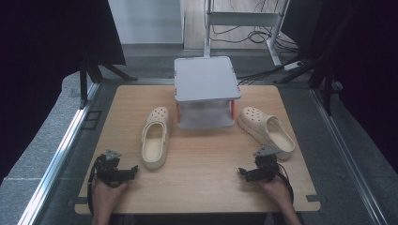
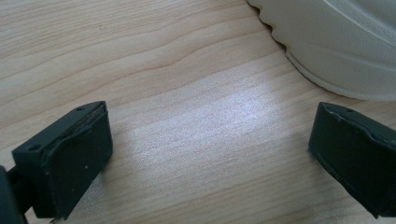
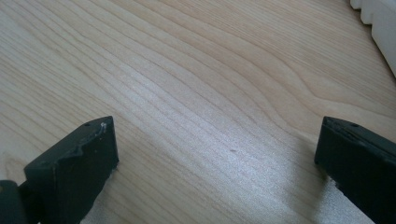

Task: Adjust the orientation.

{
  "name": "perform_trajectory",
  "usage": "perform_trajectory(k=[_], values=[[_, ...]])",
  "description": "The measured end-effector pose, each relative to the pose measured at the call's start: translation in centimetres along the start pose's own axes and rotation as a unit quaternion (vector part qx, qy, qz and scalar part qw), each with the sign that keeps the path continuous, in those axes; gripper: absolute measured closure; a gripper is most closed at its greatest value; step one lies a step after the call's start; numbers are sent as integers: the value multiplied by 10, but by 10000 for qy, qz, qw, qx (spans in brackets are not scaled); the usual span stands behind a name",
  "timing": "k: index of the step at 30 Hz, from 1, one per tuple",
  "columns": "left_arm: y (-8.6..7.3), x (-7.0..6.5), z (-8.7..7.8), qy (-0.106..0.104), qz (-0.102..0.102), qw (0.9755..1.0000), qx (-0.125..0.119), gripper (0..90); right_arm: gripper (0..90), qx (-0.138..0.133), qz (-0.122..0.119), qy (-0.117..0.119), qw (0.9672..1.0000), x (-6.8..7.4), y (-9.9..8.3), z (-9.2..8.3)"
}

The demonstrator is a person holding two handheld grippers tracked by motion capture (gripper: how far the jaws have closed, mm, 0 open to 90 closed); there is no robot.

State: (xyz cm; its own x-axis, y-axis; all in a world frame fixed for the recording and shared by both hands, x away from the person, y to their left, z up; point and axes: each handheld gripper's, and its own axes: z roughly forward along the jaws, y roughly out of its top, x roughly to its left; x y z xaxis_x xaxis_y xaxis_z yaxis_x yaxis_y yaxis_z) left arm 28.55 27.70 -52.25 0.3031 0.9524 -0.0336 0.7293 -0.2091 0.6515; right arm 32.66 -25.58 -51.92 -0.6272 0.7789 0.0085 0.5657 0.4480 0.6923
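Observation:
Two cream clogs lie on the wooden table [image 1: 202,164]: the left clog [image 1: 155,136] points away from me, the right clog [image 1: 266,131] lies angled toward the right edge. A grey two-tier stand [image 1: 205,89] sits at the back between them. My left gripper [image 1: 132,170] rests near the front left, open, just below the left clog's heel [image 2: 336,42]. My right gripper [image 1: 244,172] rests near the front right, open, below the right clog. Bare wood lies between the jaws of the left gripper [image 2: 210,154] and of the right gripper [image 3: 217,158].
Metal rails [image 1: 65,140] run along both sides of the table. A frame leg and cables [image 1: 263,33] stand on the floor behind the stand. Dark curtains hang at left and right. A sliver of the right clog's sole [image 3: 380,28] is at the right gripper view's corner.

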Motion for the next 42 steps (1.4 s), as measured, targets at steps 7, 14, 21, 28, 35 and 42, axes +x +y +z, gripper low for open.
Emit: perform_trajectory(k=[7, 14, 21, 28, 35, 42], values=[[0, 0, 0, 8, -4, 10000, -2, 0, 0, -9, 31, 3, 10000, 0, 0, 0], [0, 0, 0, 1, -7, 10000, 2, 0, 0, 45, 106, 194, 9997, 0, 3, -2], [0, 0, 0, 7, -5, 10000, 0, 0, 0, 60, -37, 277, 9996, 5, 11, -9], [0, 0, 0, 1, -6, 10000, 2, 0, 0, 71, -214, 418, 9989, 9, 26, -14], [0, 0, 0, 7, -5, 10000, -1, 0, 0, 58, -216, 556, 9982, 12, 42, -15], [0, 0, 0, 7, -6, 10000, -1, 0, 17, -20, -252, 673, 9974, 17, 62, -15]])
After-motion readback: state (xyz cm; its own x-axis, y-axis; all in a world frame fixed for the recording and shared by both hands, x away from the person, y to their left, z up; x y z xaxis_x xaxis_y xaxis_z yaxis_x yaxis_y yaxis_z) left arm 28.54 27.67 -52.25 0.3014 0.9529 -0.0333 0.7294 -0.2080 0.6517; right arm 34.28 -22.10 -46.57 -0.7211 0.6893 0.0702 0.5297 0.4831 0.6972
